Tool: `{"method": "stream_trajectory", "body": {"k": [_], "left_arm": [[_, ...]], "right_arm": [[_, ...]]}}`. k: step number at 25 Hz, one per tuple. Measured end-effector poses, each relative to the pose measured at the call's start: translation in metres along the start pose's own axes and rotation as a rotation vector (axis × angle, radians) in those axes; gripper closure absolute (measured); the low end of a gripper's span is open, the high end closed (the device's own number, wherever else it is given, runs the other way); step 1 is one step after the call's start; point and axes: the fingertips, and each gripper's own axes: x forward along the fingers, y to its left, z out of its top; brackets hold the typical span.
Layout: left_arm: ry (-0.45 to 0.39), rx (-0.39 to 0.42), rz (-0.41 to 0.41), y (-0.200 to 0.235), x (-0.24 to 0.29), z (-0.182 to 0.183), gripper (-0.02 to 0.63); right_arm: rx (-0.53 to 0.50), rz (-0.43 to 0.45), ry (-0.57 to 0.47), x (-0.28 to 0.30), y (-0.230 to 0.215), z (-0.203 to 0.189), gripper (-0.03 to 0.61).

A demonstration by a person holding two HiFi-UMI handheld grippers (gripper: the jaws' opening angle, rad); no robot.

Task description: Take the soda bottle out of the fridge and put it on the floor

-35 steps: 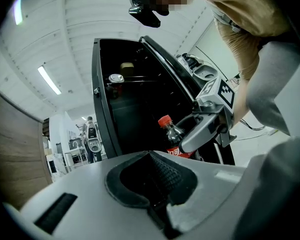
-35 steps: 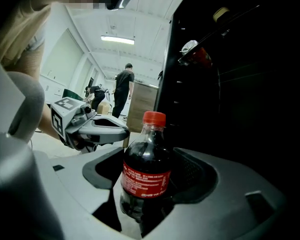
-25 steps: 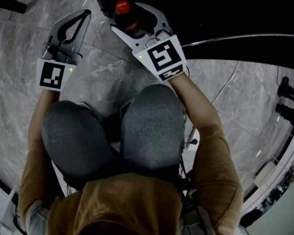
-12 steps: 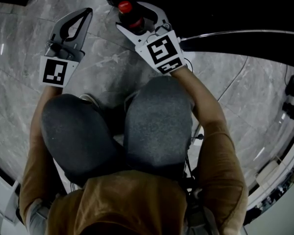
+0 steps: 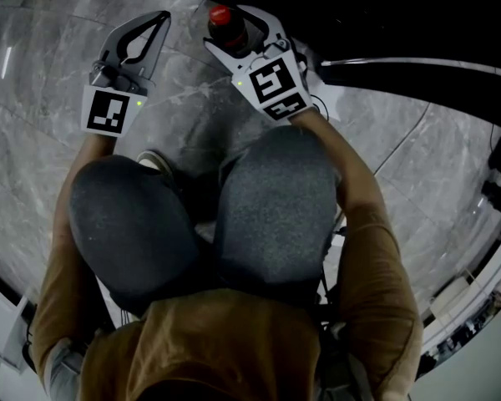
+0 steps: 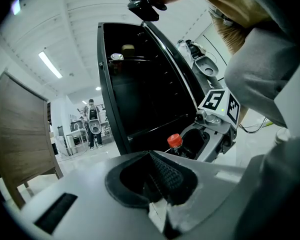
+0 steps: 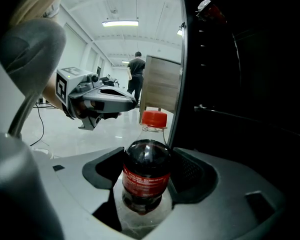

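The soda bottle (image 5: pixel 225 25), dark with a red cap and red label, is upright in my right gripper (image 5: pixel 234 25), which is shut on its body. It hangs over the marble floor (image 5: pixel 179 111) just in front of the black fridge (image 5: pixel 376 11). In the right gripper view the bottle (image 7: pixel 146 176) fills the gap between the jaws, beside the fridge's open edge (image 7: pixel 182 84). My left gripper (image 5: pixel 154 25) is to the left of the bottle, shut and holding nothing. In the left gripper view its pads (image 6: pixel 165 176) meet, with the bottle cap (image 6: pixel 174 140) and the open fridge (image 6: pixel 140 94) beyond.
The person squats, with both knees (image 5: pixel 209 215) just behind the grippers. A cable (image 5: pixel 417 61) runs across the floor at the right. A wooden panel (image 7: pixel 162 91) stands left of the fridge. People (image 7: pixel 136 69) stand far off in the room.
Both grippers have drifted a little to the right in the head view. The bottle has stayed clamped in the right gripper, and the left gripper has stayed shut.
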Motion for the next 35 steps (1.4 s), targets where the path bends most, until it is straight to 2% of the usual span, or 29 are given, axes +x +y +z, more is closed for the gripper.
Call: {"method": "stream_trajectory", "body": {"k": [4, 9, 22, 35], "left_arm": [[0.03, 0.019, -0.014, -0.004, -0.001, -0.013, 0.618], [0.03, -0.025, 0.006, -0.004, -0.001, -0.02, 0.618], [0.055, -0.03, 0.001, -0.004, 0.001, -0.03, 0.618], [0.066, -0.041, 0.002, -0.002, -0.006, -0.038, 0.618]], "right_arm": [[0.001, 0.004, 0.025, 0.007, 0.005, -0.014, 0.279], [-0.013, 0.009, 0.063, 0.012, 0.011, -0.03, 0.281], [-0.014, -0.005, 0.114, 0.028, 0.009, -0.056, 0.281], [-0.012, 0.022, 0.181, 0.039, 0.019, -0.085, 0.281]]}}
